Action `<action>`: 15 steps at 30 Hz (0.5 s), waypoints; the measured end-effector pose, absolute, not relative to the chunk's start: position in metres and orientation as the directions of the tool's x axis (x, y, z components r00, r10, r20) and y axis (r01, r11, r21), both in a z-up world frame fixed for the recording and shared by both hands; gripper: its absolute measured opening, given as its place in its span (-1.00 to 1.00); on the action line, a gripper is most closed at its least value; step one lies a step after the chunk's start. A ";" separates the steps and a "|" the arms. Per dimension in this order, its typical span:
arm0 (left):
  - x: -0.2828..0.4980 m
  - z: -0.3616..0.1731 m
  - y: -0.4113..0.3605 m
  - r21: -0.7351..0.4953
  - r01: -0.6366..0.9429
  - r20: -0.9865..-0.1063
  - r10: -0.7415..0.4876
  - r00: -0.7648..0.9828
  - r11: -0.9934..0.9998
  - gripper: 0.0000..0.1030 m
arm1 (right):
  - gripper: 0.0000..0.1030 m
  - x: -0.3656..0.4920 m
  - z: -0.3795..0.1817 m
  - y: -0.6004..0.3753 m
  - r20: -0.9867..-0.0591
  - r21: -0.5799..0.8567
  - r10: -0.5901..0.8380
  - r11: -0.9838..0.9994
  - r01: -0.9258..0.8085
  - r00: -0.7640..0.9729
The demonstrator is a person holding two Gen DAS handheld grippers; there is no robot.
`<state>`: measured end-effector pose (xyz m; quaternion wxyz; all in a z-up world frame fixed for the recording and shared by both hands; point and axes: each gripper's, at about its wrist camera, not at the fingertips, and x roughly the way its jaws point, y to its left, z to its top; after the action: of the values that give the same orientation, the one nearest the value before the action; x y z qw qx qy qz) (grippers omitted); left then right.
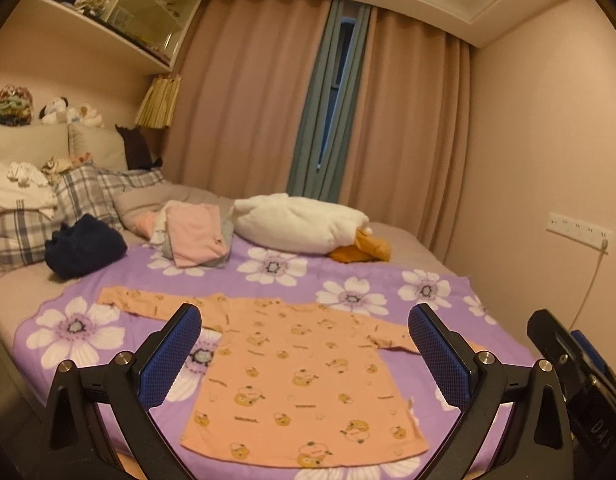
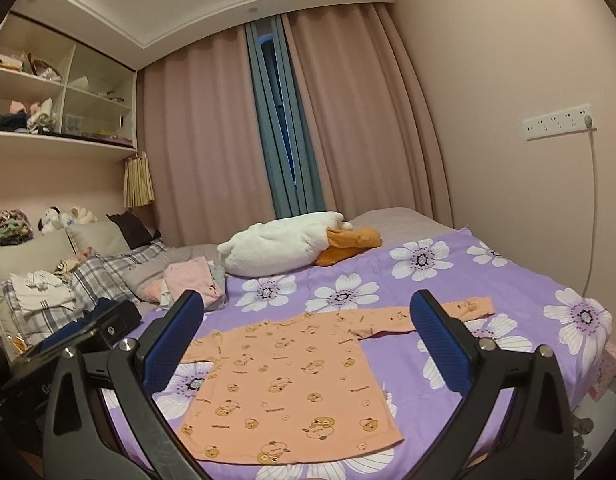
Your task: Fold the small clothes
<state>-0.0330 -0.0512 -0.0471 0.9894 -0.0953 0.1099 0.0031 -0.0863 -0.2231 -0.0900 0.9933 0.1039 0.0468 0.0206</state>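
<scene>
Now, with your left gripper (image 1: 303, 356) and right gripper (image 2: 303, 344) both gaping wide and empty above the orange shirt (image 1: 303, 376) spread flat on the purple blanket (image 1: 348, 276), pinch each sleeve cleanly before folding inward.

Shirt (image 2: 291, 384) print lettering: illegible.

I see the long-sleeved shirt (image 1: 303, 380) lying flat on the blanket (image 1: 428, 280), sleeves spread left and right. Behind it, left to right: dark garment (image 1: 85, 250), stack of folded clothes (image 1: 195, 236), plush duck (image 1: 303, 228). Pillows (image 1: 47, 208) lie far left, below the wall shelf (image 1: 87, 24). Both tools hang over the bed's near edge, right tool (image 1: 572, 360) beside the left tool (image 1: 303, 344).
</scene>
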 end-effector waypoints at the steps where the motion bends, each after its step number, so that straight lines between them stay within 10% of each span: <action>1: -0.033 -0.047 -0.052 -0.178 -0.028 -0.208 -0.010 0.978 0.984 0.98 | 1.00 -0.085 -0.091 -0.224 -0.089 0.212 0.053 0.977 -0.033 0.995; 15: -0.026 -0.057 -0.051 -0.169 -0.045 -0.214 0.008 0.977 0.985 0.98 | 1.00 -0.073 -0.103 -0.220 -0.130 0.175 0.028 0.985 -0.005 0.991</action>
<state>-0.0262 -0.0514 -0.0567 0.9904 -0.0869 0.1067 0.0133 -0.0734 -0.2204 -0.1028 0.9939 0.0875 0.0661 0.0081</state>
